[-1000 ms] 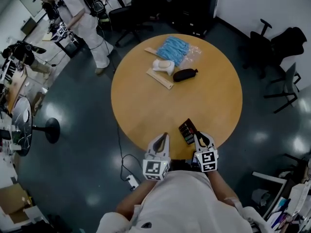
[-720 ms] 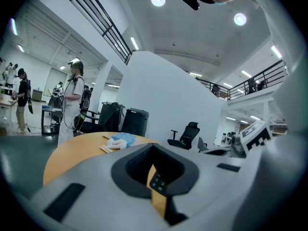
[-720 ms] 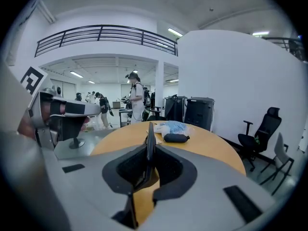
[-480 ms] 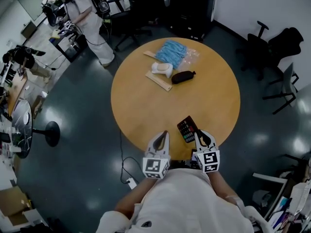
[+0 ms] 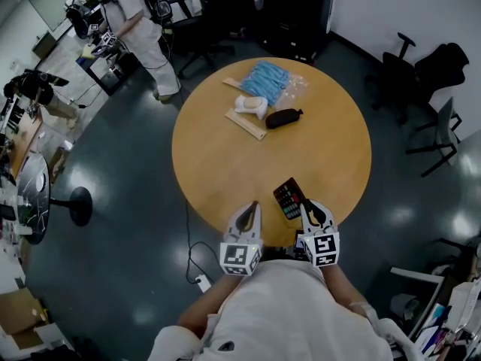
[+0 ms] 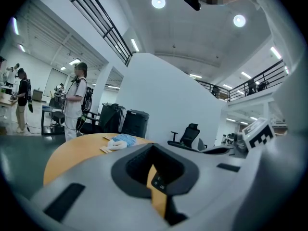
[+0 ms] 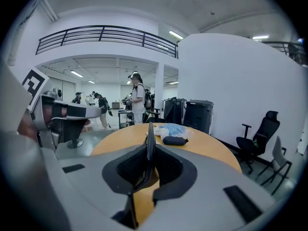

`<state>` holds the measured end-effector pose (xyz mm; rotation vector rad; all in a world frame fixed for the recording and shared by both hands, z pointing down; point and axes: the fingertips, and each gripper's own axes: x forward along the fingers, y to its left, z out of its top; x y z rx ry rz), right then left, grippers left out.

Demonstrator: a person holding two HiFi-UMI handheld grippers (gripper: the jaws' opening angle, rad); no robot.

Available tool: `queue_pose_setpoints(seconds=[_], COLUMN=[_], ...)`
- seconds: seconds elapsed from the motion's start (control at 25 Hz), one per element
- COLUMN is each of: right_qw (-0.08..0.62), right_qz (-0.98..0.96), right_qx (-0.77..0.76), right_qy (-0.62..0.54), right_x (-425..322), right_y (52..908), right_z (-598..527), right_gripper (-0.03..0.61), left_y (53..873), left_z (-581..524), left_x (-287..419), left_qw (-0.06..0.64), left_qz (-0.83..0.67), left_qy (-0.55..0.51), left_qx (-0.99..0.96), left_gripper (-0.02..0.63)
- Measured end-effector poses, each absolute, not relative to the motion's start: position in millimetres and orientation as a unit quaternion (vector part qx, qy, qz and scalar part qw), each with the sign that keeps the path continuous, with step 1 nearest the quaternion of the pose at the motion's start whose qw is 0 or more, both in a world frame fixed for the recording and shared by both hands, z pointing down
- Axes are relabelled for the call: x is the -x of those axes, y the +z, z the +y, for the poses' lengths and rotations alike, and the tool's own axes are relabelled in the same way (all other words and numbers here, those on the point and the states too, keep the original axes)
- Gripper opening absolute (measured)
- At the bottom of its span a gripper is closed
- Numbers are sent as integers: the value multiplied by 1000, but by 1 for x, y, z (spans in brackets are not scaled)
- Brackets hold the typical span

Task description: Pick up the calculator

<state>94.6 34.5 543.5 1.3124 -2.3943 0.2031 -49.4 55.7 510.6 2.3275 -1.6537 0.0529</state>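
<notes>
The calculator (image 5: 288,198) is black with coloured keys and hangs tilted just above the near edge of the round wooden table (image 5: 225,164). My right gripper (image 5: 307,210) is shut on its near end. In the right gripper view the calculator (image 7: 150,138) stands edge-on between the pads. My left gripper (image 5: 252,209) hovers at the table's near edge, left of the calculator, with its jaws together and nothing in them. Through the hollow of the left gripper (image 6: 154,150) a few keys of the calculator (image 6: 159,182) show.
At the table's far side lie a blue packet (image 5: 267,77), a white object (image 5: 252,104), a black pouch (image 5: 282,118) and a flat wooden stick (image 5: 246,124). Office chairs (image 5: 432,66) stand to the right. A person (image 5: 139,28) stands at the far left. A cable and power strip (image 5: 201,280) lie on the floor.
My right gripper has lifted the calculator a little higher off the table. The left gripper has stayed in place. The person in the background has shifted.
</notes>
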Motion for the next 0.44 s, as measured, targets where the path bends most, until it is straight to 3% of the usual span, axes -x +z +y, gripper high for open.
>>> queue_pose_setpoints(seconds=[0.44], right_qw=[200], right_qz=[-857], right_qx=[-469], right_qy=[73], right_x=[-96], right_y=[543], right_z=[37], right_gripper=[55], left_y=[512], left_z=[57], left_x=[48], left_qw=[144], left_qz=[-574], left_qy=[18], left_qx=[-806], left_gripper=[6])
